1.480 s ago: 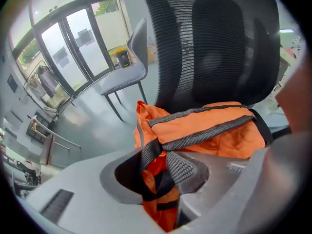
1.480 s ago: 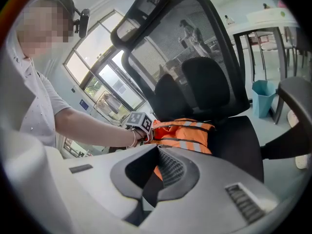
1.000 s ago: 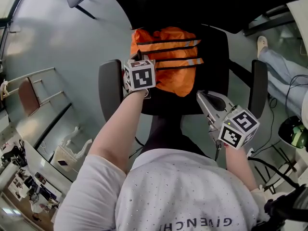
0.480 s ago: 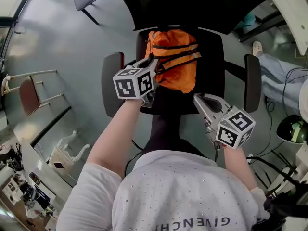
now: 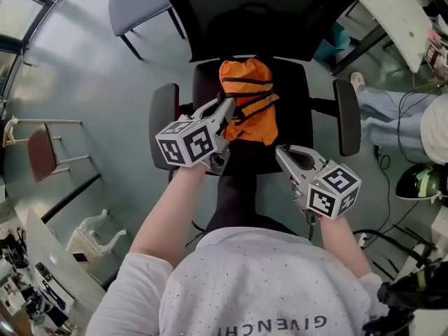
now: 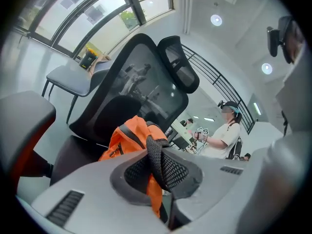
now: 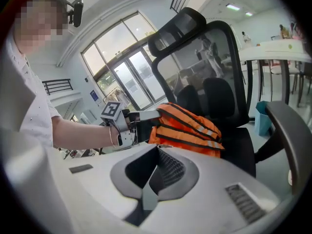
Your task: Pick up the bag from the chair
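Left gripper (image 5: pixel 228 105) fingers are gripping the bag (image 5: pixel 248 89) strap (image 6: pixel 157 157). Better pulling straight up, clearing the chair (image 5: pixel 297 96) armrests (image 5: pixel 162 117). Right gripper (image 5: pixel 280 152) fingers are staying closed, empty.

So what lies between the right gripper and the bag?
Only a bare strip of chair seat, in the head view. The right gripper is short of the bag.
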Tool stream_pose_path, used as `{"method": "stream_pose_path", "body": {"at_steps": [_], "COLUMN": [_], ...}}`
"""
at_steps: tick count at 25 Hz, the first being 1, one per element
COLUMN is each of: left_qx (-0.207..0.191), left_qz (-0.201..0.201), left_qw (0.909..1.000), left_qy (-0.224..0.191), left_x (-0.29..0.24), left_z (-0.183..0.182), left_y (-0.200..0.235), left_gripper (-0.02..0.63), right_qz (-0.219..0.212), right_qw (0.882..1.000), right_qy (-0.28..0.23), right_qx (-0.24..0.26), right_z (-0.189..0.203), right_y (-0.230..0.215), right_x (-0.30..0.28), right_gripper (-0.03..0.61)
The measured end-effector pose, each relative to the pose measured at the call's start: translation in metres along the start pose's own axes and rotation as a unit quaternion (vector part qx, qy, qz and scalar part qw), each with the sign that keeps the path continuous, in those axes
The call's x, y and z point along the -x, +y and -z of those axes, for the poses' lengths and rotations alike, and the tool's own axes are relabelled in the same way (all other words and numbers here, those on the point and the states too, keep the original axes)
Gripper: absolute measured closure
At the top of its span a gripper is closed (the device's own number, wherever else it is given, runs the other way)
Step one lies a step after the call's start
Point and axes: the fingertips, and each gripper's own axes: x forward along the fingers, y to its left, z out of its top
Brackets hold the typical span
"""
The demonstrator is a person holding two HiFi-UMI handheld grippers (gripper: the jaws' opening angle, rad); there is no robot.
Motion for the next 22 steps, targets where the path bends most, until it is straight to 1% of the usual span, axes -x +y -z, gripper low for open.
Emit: {"method": "stream_pose_path", "body": {"at_steps": [2, 5, 9, 12, 17, 22], "left_qx": [0.010, 0.048, 0.053, 0.074, 0.040, 0.031], "left_qz": [0.015, 0.053, 0.075, 0.098, 0.123, 0.139], "left_qw": [0.9997, 0.9963, 0.9928, 0.9862, 0.9789, 0.9723], "left_qy": [-0.014, -0.048, -0.076, -0.111, -0.158, -0.185], "left_x": [0.010, 0.029, 0.055, 0.077, 0.114, 0.159], "left_z": [-0.006, -0.022, -0.039, -0.050, -0.081, -0.092], "left_y": [-0.015, -0.040, -0.067, -0.094, -0.148, -0.197], "left_gripper": [0.586, 0.591, 0.591, 0.591, 0.591, 0.591], "right_qz": [-0.002, -0.004, -0.006, -0.007, -0.012, -0.012], "right_qw": [1.000, 1.000, 0.999, 0.998, 0.993, 0.985], "right_qy": [-0.004, -0.009, -0.027, -0.041, -0.085, -0.133], "right_qx": [0.004, 0.010, 0.027, 0.042, 0.075, 0.114], "right_z": [0.001, 0.003, -0.004, -0.009, -0.043, -0.079], "right_y": [0.010, 0.026, 0.045, 0.057, 0.075, 0.103], "right_x": [0.005, 0.015, 0.029, 0.046, 0.075, 0.106], "right_gripper": [0.580, 0.580, 0.580, 0.580, 0.580, 0.580]}}
